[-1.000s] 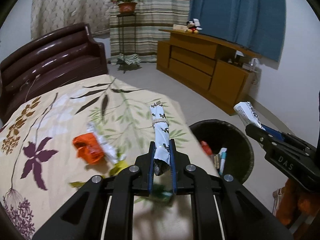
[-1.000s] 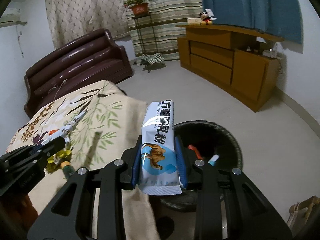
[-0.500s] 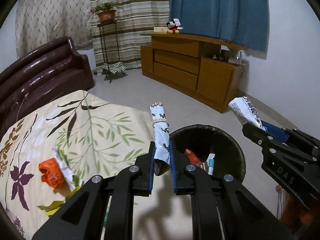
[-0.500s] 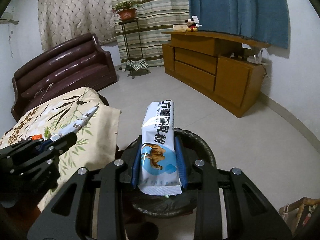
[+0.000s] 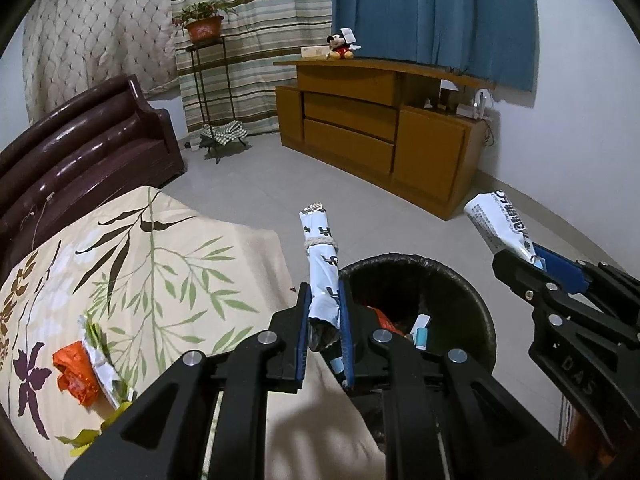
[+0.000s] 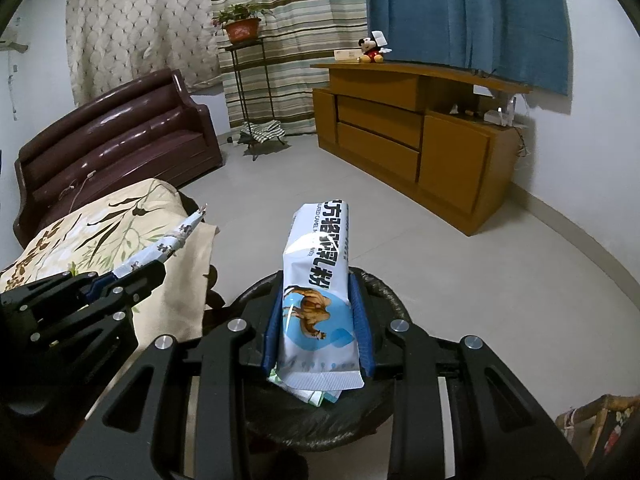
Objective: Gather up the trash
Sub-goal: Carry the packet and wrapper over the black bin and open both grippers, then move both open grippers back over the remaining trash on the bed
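My left gripper (image 5: 325,300) is shut on a rolled blue-and-white wrapper (image 5: 322,264) tied with string, held at the table's edge by the left rim of a black trash bin (image 5: 464,292). The bin holds several scraps. To the right, my right gripper (image 5: 520,258) grips a white-and-blue powder packet (image 5: 500,224). In the right wrist view, the right gripper (image 6: 318,304) is shut on that packet (image 6: 316,268) above the bin (image 6: 386,294), with the left gripper (image 6: 154,270) and its wrapper (image 6: 176,240) at the left.
An orange wrapper (image 5: 76,372) and a white crumpled wrapper (image 5: 100,360) lie on the floral tablecloth (image 5: 168,264). A dark brown sofa (image 5: 80,148) stands behind the table. A wooden cabinet (image 5: 380,136) and a plant stand (image 5: 208,92) line the far wall, across open floor.
Both grippers have moved right, off the table toward the bin. The left gripper's wrapper now sits by the bin's rim, and the right gripper's packet is over the bin. Both grips are unchanged.
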### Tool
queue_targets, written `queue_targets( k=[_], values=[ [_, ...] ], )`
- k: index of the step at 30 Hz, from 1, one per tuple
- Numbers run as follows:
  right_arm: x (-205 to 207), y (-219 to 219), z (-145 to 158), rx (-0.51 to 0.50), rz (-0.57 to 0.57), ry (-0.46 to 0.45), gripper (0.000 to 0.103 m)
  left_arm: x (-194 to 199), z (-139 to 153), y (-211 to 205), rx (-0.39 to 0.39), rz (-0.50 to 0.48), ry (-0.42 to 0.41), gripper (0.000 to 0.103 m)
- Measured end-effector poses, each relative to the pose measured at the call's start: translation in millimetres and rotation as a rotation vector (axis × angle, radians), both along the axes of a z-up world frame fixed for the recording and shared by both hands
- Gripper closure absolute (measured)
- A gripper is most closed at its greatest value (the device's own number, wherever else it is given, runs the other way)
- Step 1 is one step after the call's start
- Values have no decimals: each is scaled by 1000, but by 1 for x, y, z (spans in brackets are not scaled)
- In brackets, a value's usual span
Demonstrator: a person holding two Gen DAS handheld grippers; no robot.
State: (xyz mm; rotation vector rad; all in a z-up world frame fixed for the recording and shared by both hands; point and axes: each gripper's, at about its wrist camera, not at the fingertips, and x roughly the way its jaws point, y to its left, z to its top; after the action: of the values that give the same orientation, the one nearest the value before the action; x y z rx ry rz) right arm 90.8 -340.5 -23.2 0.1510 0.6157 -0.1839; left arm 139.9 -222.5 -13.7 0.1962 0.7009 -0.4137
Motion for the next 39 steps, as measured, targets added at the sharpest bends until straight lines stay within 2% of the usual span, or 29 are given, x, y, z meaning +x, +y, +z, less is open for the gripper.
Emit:
queue_targets(
  k=[9, 14, 16, 20, 27, 30, 32, 39],
  values=[
    [7, -9, -6, -16, -21, 2, 72, 10, -5, -12, 30, 33, -6, 86],
    [6, -13, -8, -16, -31, 0, 71, 12, -6, -13, 28, 46, 7, 56],
    [5, -15, -8, -11, -36, 0, 70, 13, -5, -13, 23, 52, 3, 52],
    [0, -15, -5, -15, -45, -12, 62, 11, -4, -13, 24, 59, 0, 44],
    [-10, -12, 1, -18, -54, -36, 46, 9, 2, -3, 16, 87, -10, 37],
    [-13, -9, 3, -6, -41, -42, 43, 6, 5, 5, 12, 99, -13, 34],
    [-17, -4, 5, -4, -41, -51, 37, 2, 7, 12, 18, 100, -19, 33],
    [-24, 21, 9, 23, 1, -64, 33, -10, 14, 41, 34, 139, -36, 32]
  ],
)
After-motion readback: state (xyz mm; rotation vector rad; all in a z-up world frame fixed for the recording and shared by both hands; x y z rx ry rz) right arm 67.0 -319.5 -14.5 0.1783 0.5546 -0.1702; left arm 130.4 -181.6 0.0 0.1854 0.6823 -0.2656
